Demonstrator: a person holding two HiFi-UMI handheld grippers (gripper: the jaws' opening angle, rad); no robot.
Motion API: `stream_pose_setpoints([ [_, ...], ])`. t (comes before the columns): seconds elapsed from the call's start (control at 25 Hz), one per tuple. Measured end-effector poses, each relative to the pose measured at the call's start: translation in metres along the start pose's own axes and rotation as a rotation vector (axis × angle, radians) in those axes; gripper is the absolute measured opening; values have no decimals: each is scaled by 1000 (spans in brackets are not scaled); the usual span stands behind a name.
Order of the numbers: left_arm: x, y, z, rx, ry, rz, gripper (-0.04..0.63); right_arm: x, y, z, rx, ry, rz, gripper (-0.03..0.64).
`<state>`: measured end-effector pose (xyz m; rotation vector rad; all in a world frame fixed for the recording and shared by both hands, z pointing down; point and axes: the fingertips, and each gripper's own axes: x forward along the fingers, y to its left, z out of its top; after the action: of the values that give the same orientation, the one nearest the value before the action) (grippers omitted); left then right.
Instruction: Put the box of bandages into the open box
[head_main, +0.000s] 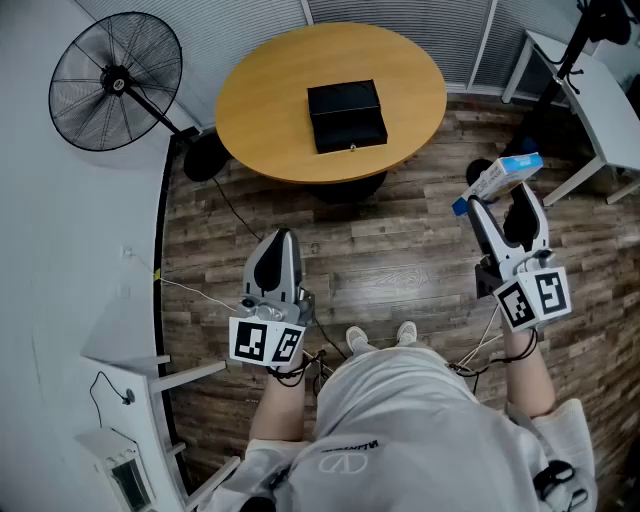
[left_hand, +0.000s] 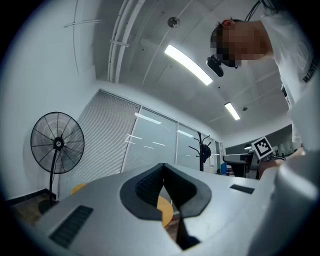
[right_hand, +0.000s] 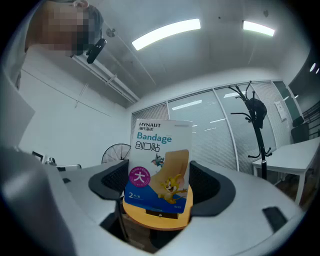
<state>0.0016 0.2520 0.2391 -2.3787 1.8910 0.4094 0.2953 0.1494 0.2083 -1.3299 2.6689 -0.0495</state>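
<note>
Wood-plank floor lies between the person and the round bench, where the black box sits near the middle. Whether its lid is up is hard to judge from above. The right tool stands wide yet clamps the box of bandages by its sides, upright and well short of the bench — probably a carrying grip. The left tool is closed on nothing, apparently idle. The bench's legs and the back of the box of bandages are hidden.
</note>
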Motion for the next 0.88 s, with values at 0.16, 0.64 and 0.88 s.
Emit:
stream_pose_setpoints([
  [0.16, -1, -3, 1, 9, -2, -4, 8, -1, -1, -1, -3, 4, 3, 399],
  [0.64, -9, -1, 7, 11, -7, -7, 8, -2, 8, 7, 13, -7, 14, 400],
  [0.88, -17, 5, 8, 2, -8, -7, 8, -2, 16, 5, 5, 7, 18, 400],
])
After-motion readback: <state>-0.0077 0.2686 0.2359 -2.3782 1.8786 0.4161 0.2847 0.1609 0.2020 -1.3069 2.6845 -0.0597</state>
